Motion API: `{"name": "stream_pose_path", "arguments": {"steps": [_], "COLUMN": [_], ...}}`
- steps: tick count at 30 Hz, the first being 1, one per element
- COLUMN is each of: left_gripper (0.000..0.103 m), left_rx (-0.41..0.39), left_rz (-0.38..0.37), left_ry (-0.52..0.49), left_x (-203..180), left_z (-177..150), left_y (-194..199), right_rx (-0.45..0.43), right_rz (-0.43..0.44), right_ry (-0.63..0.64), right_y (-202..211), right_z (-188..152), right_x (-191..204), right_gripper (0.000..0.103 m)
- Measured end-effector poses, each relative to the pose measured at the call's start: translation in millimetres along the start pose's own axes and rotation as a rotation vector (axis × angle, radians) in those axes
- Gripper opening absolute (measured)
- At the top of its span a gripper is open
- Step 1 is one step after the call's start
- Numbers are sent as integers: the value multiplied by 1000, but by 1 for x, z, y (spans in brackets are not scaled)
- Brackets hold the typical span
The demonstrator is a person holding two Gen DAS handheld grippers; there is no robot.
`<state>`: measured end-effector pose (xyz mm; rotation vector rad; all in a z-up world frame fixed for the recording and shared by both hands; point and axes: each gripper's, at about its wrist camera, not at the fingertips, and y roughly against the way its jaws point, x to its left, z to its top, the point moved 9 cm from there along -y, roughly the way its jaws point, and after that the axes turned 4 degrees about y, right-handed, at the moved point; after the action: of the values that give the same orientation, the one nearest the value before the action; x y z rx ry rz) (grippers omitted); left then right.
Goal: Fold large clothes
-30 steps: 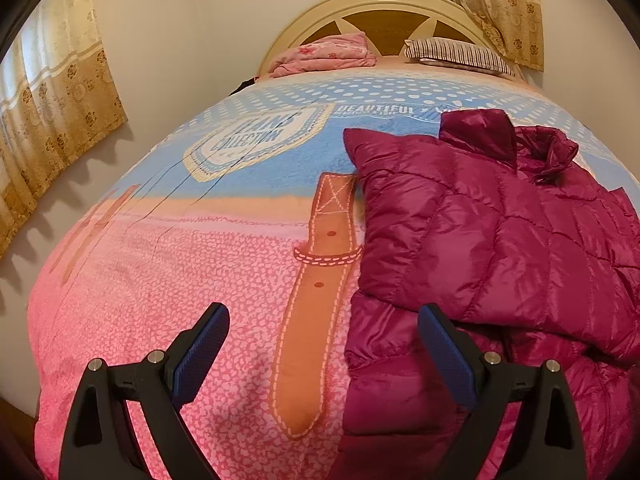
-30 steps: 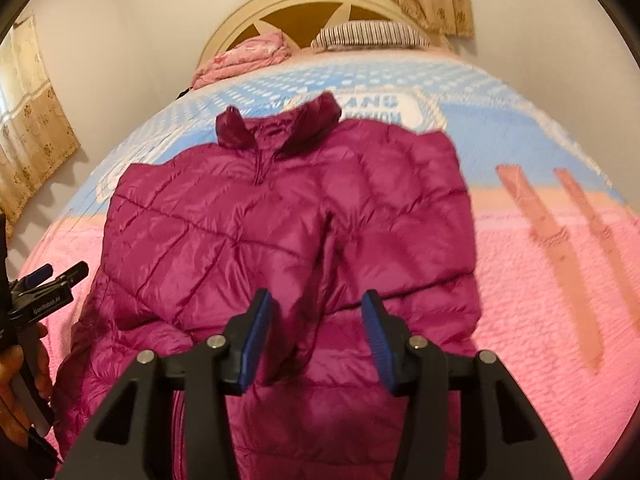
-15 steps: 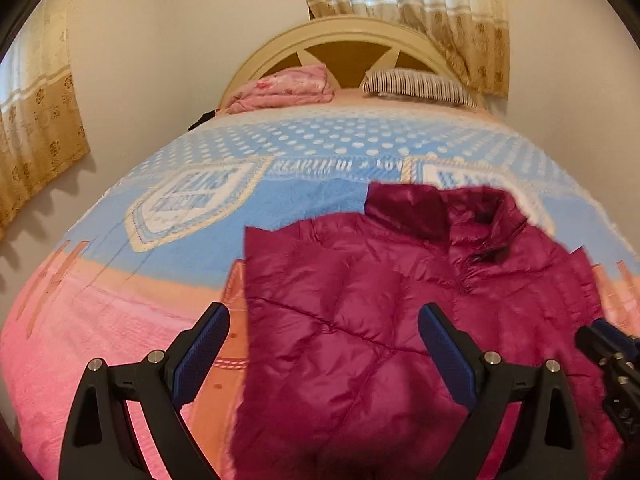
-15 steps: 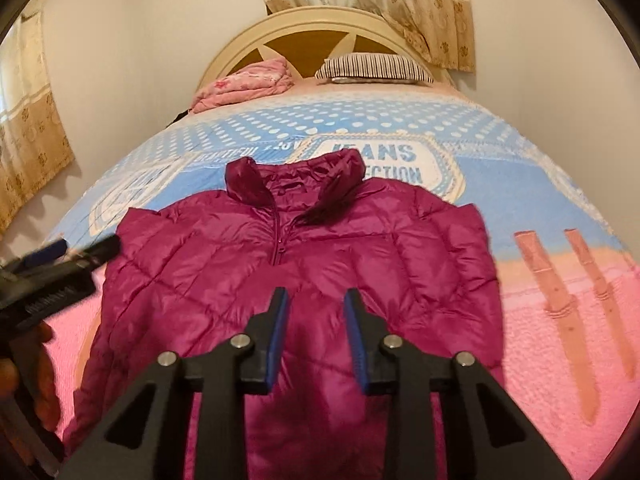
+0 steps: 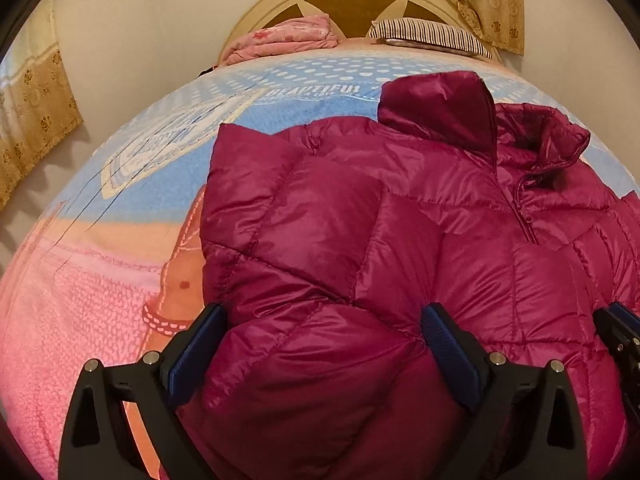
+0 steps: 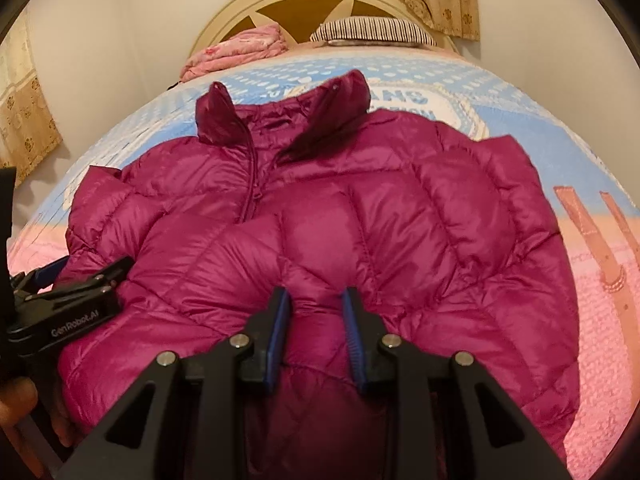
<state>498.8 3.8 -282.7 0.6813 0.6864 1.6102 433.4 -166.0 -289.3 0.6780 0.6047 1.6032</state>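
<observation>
A magenta quilted puffer jacket (image 5: 360, 220) (image 6: 360, 200) lies front up on the bed, collar toward the headboard, zip partly closed. My left gripper (image 5: 322, 316) hangs open and wide over the jacket's left side, and a puffed bulge of fabric rises between its fingers. My right gripper (image 6: 315, 294) is narrowed over the lower middle of the jacket, with a ridge of padding pinched between its blue pads. The left gripper (image 6: 84, 270) also shows at the left edge of the right wrist view, held by a hand (image 6: 16, 400). Beneath both grippers the hem is hidden.
The bed cover (image 5: 100, 300) is pink near me and blue farther off. A folded pink blanket (image 5: 280, 38) and a striped pillow (image 5: 428, 34) lie by the cream headboard (image 6: 224, 20). Curtains (image 5: 36, 128) hang on the left and at the back right.
Both grippers moved forward and down onto the jacket, the left one also swinging right over it. The right jaws narrowed. The jacket's lower part now bulges up.
</observation>
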Motion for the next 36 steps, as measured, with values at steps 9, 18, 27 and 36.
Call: {"name": "stream_pose_path", "arguments": {"steps": [9, 18, 27, 36], "left_gripper": [99, 100, 100, 100], "left_rx": [12, 17, 15, -126], "left_rz": [-6, -7, -1, -18], "left_ry": [5, 6, 3, 6], "left_x": [-2, -2, -2, 15], "left_z": [0, -1, -1, 43], "left_y": [-3, -5, -4, 61], "right_rx": [3, 4, 6, -93], "right_rz": [-19, -38, -43, -2], "right_ry": [15, 30, 36, 5], "right_y": [-3, -5, -6, 38], "right_z": [-2, -2, -2, 30], "right_x": [2, 3, 3, -26], "right_gripper": [30, 30, 30, 55]}}
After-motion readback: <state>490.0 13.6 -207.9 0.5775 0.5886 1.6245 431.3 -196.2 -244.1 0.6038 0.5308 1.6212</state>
